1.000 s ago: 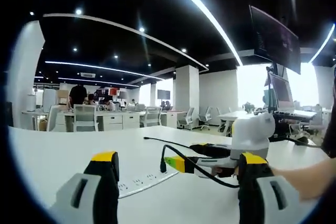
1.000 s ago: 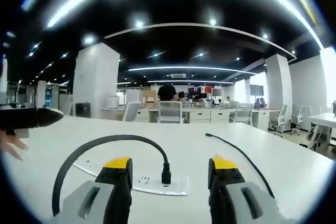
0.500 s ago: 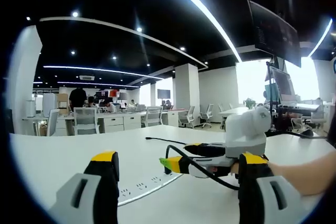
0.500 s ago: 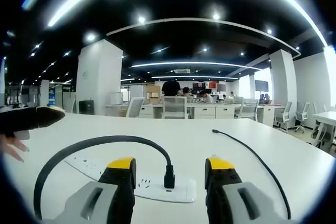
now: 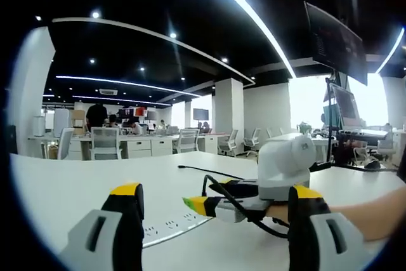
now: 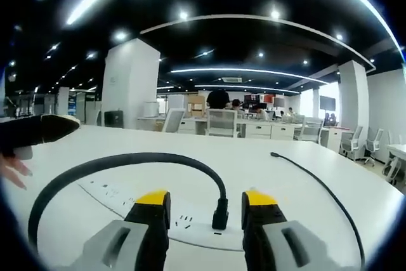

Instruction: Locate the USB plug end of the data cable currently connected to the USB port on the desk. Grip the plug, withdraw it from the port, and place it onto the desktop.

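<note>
Right gripper [image 6: 206,204]: jaws apart, gripping nothing; yellow tips flank the plug.
USB plug [image 6: 220,212]: upright between the jaws, seated in the power strip [image 6: 127,196] on the desk [image 6: 209,160].
Data cable [image 6: 120,161]: arcs left over the jaws from the plug.
Left gripper [image 5: 212,200]: jaws wide, empty.

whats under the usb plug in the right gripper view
The USB plug stands upright in a white power strip lying flat on the desk, between the open right claw tips. The port itself is covered by the plug.
</note>
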{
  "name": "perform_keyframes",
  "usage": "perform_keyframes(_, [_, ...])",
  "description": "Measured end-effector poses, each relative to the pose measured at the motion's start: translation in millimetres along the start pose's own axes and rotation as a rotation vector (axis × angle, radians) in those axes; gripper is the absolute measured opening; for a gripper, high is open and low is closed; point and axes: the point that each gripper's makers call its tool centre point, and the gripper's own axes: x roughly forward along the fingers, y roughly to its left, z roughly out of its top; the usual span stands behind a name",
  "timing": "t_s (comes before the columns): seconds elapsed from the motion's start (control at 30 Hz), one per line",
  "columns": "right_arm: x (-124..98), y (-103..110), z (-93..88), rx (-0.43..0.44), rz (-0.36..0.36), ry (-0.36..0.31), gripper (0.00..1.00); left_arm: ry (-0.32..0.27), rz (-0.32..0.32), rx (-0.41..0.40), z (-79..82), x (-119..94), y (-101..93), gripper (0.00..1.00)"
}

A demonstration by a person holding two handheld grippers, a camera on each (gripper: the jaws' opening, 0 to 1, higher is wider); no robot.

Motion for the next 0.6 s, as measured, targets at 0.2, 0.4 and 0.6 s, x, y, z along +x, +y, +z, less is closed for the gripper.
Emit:
perform_keyframes(0.2, [3.3, -2.4, -4.1, 0.051, 0.014, 0.006, 0.43, 0.002, 0.003, -0.027, -4.0, 1.2, 3.9, 0.94])
perform_keyframes(0.4, [8.2, -2.8, -10.6, 0.079, 0.014, 0.027, 0.40, 0.025, -0.011, -0.083, -16.8, 6.7, 5.8, 0.94])
perform_keyframes(0.6, [8.0, -1.7, -13.5, 0.079, 0.015, 0.036, 0.37, 0.018, -0.027, -0.079, -13.3, 7.9, 0.3, 0.94])
